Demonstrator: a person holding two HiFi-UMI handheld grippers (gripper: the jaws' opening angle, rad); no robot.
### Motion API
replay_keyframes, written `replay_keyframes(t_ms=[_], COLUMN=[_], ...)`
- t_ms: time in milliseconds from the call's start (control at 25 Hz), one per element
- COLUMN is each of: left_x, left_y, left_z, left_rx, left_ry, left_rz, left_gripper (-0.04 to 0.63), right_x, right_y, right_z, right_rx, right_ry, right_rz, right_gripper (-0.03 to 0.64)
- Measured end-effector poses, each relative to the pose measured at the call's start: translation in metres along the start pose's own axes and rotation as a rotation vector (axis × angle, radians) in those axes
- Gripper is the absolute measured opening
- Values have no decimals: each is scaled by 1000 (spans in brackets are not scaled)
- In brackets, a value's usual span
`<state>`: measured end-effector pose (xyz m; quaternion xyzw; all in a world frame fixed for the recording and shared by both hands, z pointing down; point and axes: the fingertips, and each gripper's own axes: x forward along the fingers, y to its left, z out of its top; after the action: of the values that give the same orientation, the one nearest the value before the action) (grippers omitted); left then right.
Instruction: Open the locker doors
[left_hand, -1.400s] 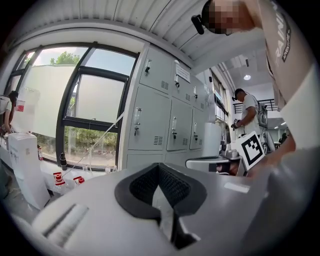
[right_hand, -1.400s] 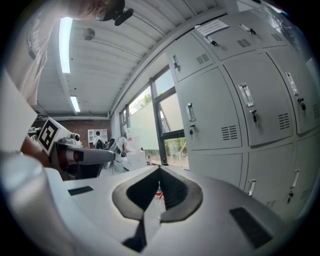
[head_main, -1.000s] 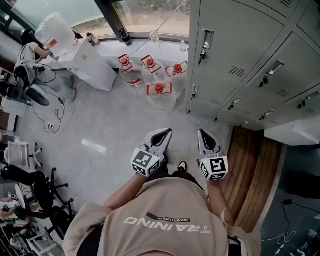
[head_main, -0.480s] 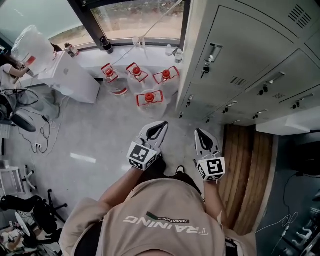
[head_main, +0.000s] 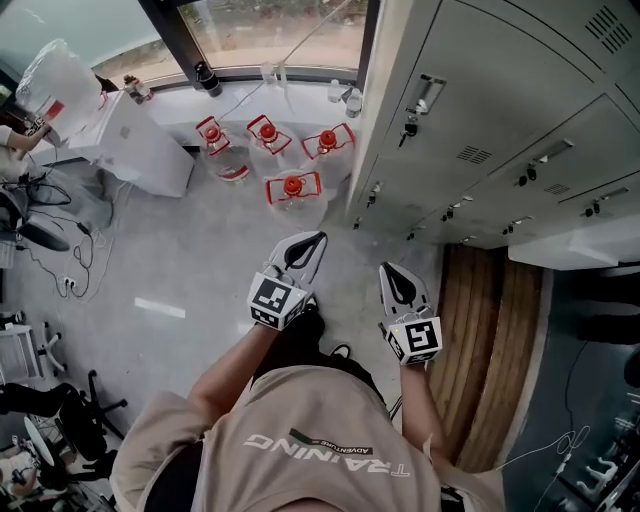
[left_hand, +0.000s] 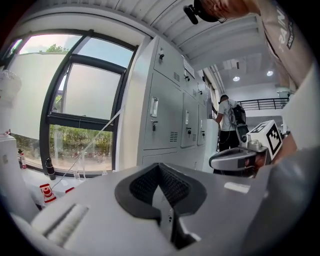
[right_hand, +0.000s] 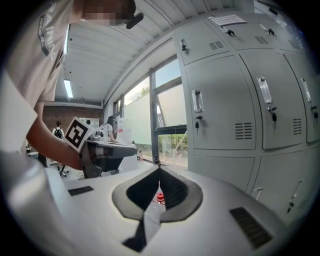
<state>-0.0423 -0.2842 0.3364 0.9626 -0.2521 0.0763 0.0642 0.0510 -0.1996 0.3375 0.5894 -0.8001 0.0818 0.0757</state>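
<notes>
Only the left gripper view shows us a backpack-wearing person (left_hand: 228, 122) beside the grey locker doors (left_hand: 162, 117), all closed. Our left gripper (head_main: 305, 241) and right gripper (head_main: 396, 272): fingers together, empty.

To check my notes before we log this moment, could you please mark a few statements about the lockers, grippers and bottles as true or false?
The locker doors are shut. True.
The right gripper grips a door handle. False: its jaws are together on nothing, short of the lockers.
Four red-capped bottles stand on the floor. True.
The left gripper has its jaws wide apart. False: they are together.
</notes>
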Motion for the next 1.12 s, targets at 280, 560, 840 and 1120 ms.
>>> replay_keyframes(t_ms=[280, 560, 840, 1120], left_x=[11, 39, 81, 124], left_y=[-13, 5, 33, 56], left_z=[-51, -143, -264, -366], left_rx=[21, 50, -19, 3], left_ry=[0, -30, -42, -102], left_rz=[78, 96, 110, 113], left_gripper=[6, 6, 6, 6], right_x=[0, 49, 113, 179], right_y=[-39, -78, -85, -112], right_z=[-92, -187, -313, -410], right_rx=[-47, -21, -65, -129], right_ry=[46, -40, 10, -24], right_rz=[46, -1, 54, 59], right_gripper=[11, 11, 11, 11])
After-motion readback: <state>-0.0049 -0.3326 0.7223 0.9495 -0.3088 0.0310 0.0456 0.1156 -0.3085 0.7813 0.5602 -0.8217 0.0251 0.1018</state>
